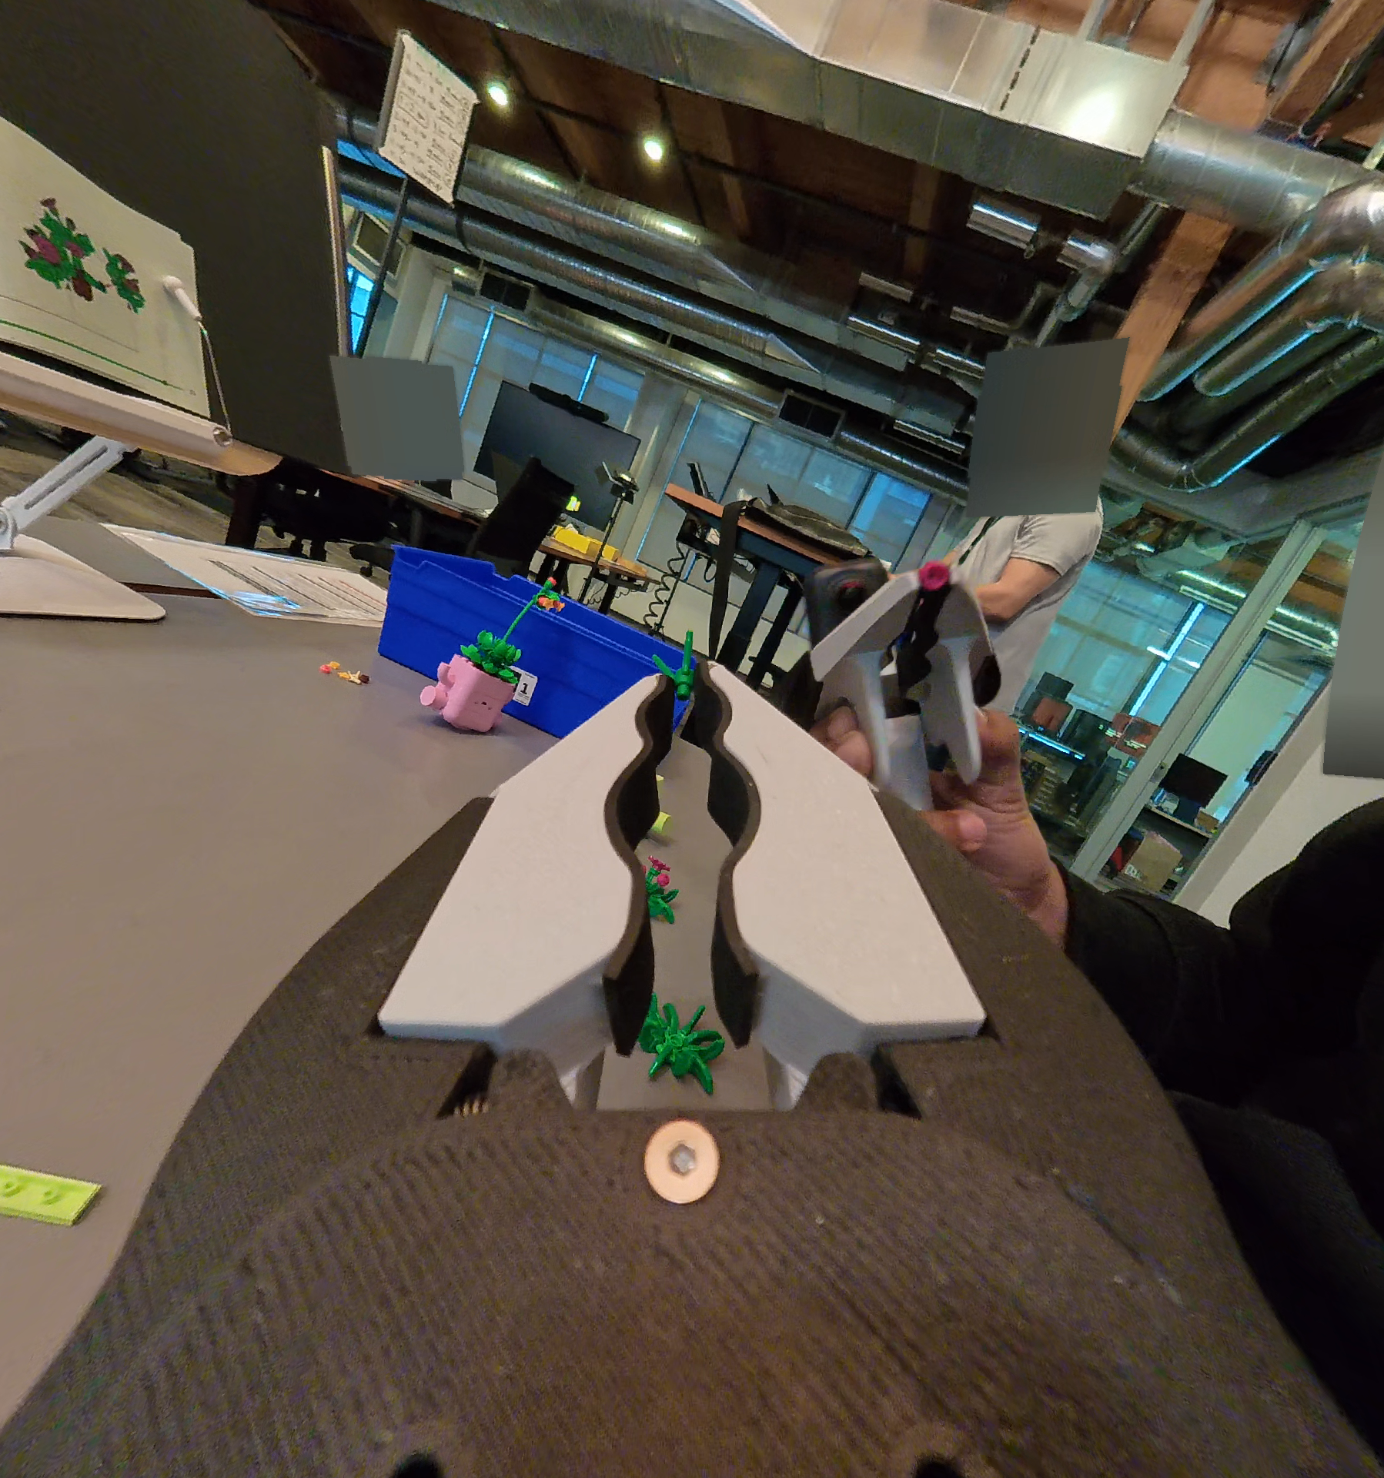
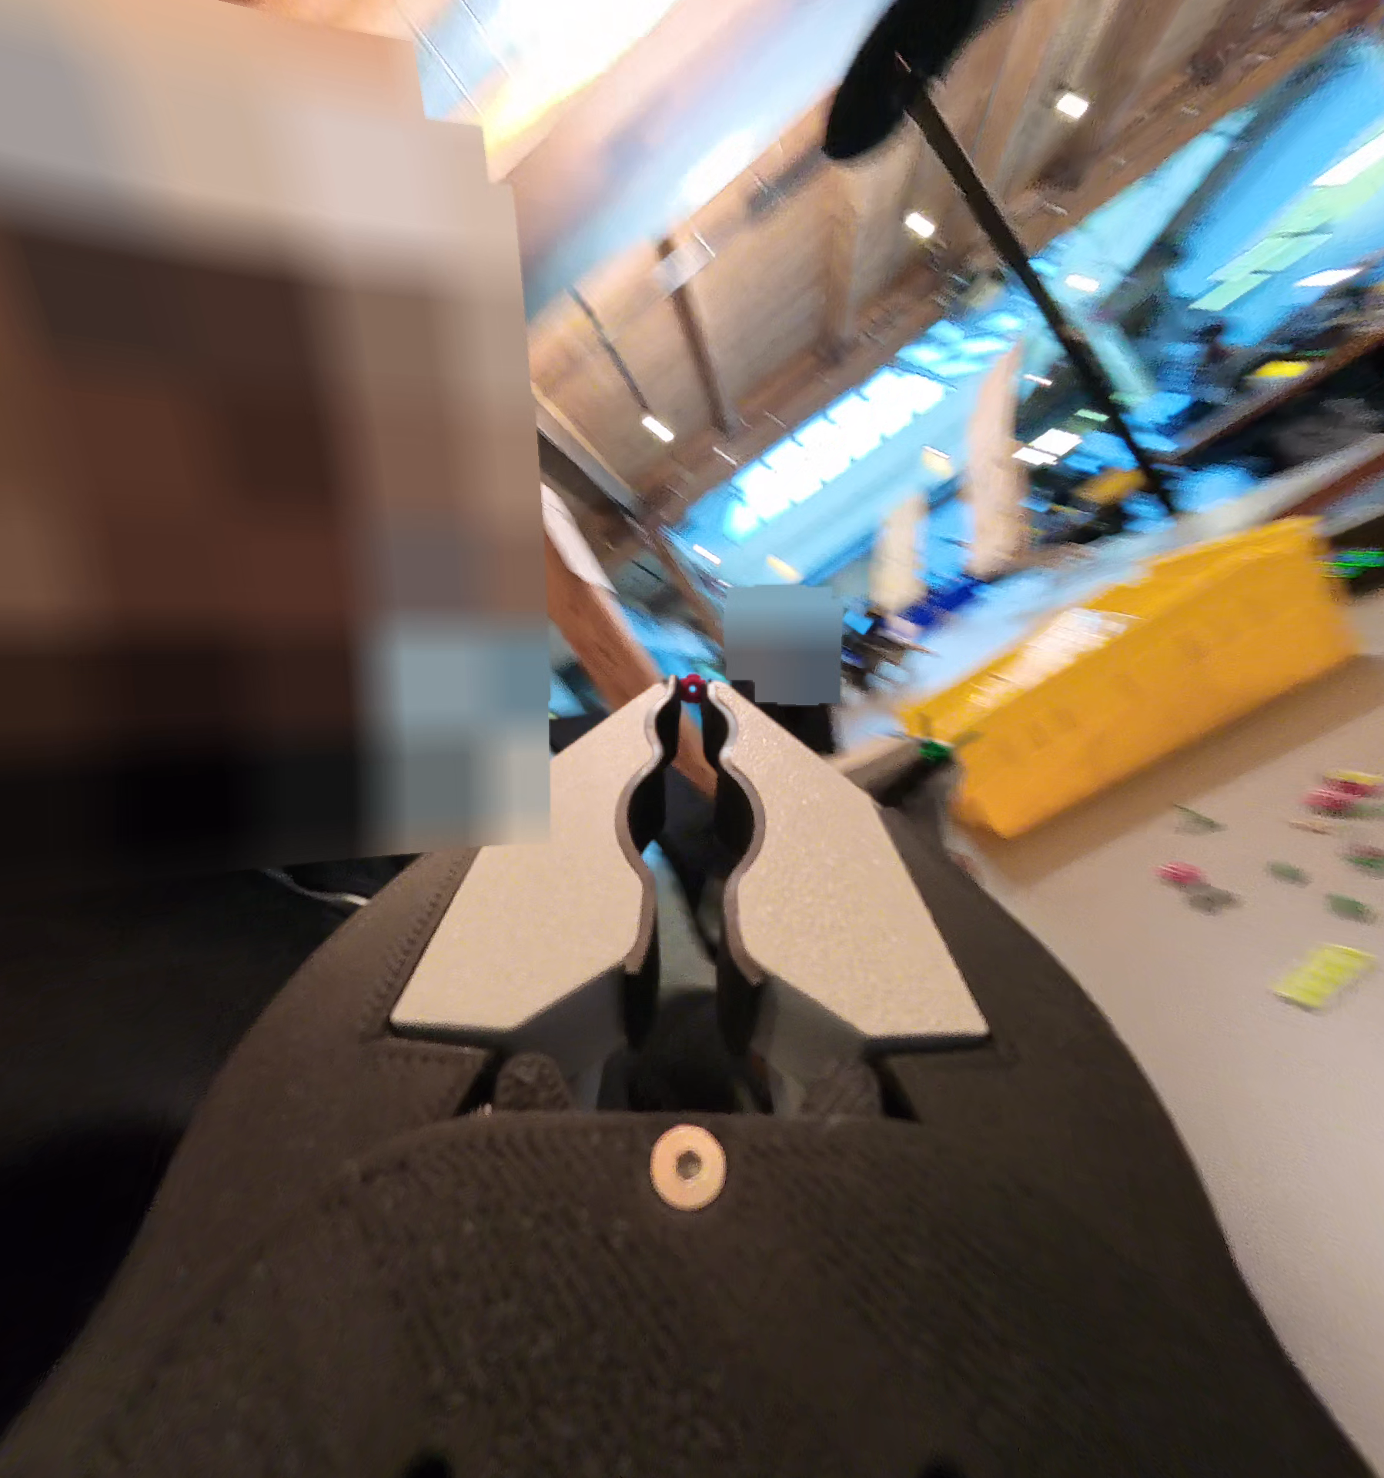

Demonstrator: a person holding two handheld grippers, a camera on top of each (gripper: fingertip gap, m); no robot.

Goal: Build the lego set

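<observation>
A: Grippers? 
B: Left gripper (image 1: 685, 680) jaws pinch a small green plastic stem piece (image 1: 682, 668) above the grey tabletop (image 1: 153, 800). 
A: Right? 
B: Right gripper (image 2: 691, 689), raised and tilted, jaws clamp a tiny round magenta stud (image 2: 691, 688).

Blue bin (image 1: 465, 596) at table's far edge. White stand (image 1: 49, 584) at far-left corner. Yellow bin (image 2: 1137, 672) on tabletop, blurred. Bystander (image 1: 1033, 592) beyond.

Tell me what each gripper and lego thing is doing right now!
Left gripper: shut on small green stem piece.
Right gripper: shut on tiny magenta round piece.
Pink lego flowerpot: tipped over on grey table.
Blue plastic bin: upright.
</observation>
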